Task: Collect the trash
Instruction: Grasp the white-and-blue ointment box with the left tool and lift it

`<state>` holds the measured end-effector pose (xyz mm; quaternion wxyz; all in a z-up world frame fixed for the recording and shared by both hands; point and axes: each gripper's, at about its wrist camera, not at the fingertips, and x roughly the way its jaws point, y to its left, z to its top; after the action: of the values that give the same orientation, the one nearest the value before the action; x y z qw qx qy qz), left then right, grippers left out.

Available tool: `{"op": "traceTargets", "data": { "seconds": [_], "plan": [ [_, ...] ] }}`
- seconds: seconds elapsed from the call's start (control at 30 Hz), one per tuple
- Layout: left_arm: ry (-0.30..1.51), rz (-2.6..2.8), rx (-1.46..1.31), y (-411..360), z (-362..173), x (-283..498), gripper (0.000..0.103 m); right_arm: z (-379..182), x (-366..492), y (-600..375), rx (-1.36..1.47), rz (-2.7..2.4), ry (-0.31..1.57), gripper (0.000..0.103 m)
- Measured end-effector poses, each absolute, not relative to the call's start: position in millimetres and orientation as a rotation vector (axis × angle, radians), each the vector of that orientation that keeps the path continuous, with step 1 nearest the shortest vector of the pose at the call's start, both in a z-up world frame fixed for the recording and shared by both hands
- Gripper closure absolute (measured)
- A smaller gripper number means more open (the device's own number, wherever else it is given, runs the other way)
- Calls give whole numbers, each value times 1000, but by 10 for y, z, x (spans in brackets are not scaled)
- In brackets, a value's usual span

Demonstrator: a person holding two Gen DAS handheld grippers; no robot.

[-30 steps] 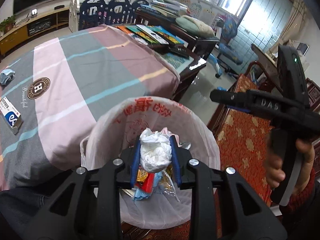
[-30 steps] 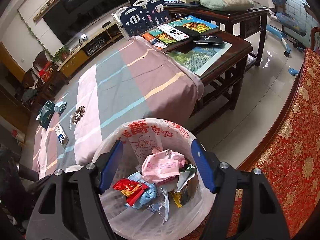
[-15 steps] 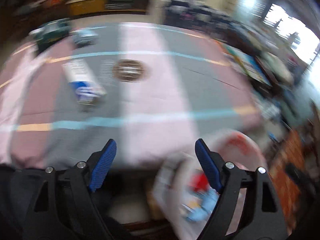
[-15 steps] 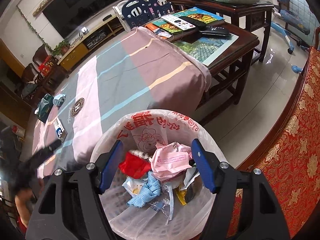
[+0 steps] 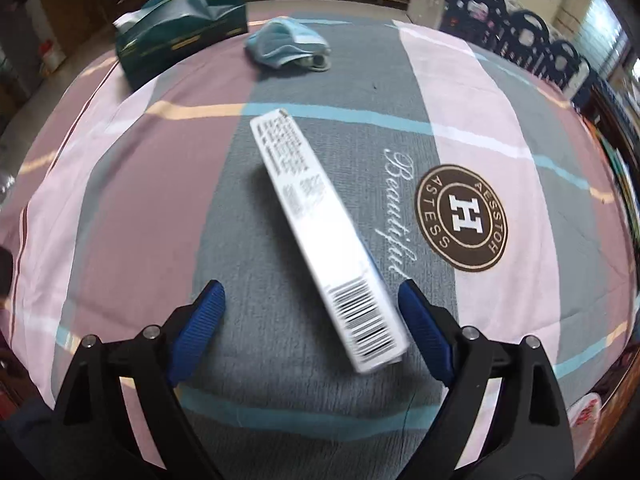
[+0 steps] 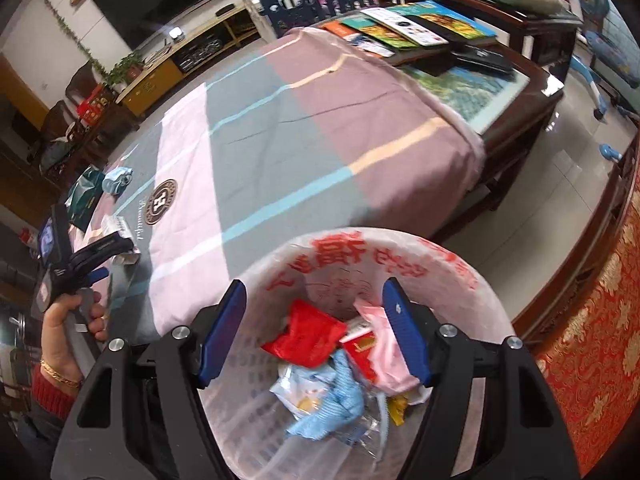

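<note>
Your left hand-held gripper [image 5: 310, 316] pointed down at the striped cloth [image 5: 152, 200] covering the worktop, its jaws opening. A long white carton [image 5: 324, 240] with a barcode lay on the cloth, its near end between the blue pads [image 5: 198, 324]; neither pad touched it. A crumpled blue face mask [image 5: 286, 48] and a dark green bag [image 5: 176, 36] lay at the far edge of the cloth, well apart from the carton.

Your right hand-held gripper [image 6: 316, 332] hung over the bin [image 6: 472, 276], which was lined with a white bag bearing red print. Its jaws stood spread with nothing pinched. In the bin lay a red wrapper [image 6: 310, 334], a pink wrapper [image 6: 386, 356] and a blue mask [image 6: 336, 404]. Your left hand [image 6: 66, 332] showed at the worktop's edge.
</note>
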<state>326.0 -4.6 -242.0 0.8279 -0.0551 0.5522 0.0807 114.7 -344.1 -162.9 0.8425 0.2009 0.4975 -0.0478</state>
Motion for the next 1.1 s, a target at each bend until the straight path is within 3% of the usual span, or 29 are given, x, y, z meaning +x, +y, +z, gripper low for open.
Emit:
{"op": "traceTargets", "data": {
  "seconds": [0.1,0.17,0.23,0.27,0.57,0.8,1.1],
  "plan": [
    [1171,162,-128,-40,-2463,3271,19,-1586,1279,-3249,382,-70,1047,34],
    [1151,150,-144,21,-2444,3222,34,-1571,1356,-3124,365,-50,1045,34],
    [1130,124,-152,68,-2408,3169,69,-1580,1428,-3006,362,-29,1053,34],
    [1122,106,-169,124,-2399,3146,75,-1592,1459,-2946,363,-17,1058,34],
    [987,86,-518,956,-2377,2630,78,-1787,1589,-2334,366,88,1121,34],
    [808,88,-403,765,-2045,2438,81,-1723,1665,-1912,311,136,1130,34],
    [840,90,-491,917,-2104,2354,81,-1603,1706,-1505,220,158,1133,34]
  ]
}}
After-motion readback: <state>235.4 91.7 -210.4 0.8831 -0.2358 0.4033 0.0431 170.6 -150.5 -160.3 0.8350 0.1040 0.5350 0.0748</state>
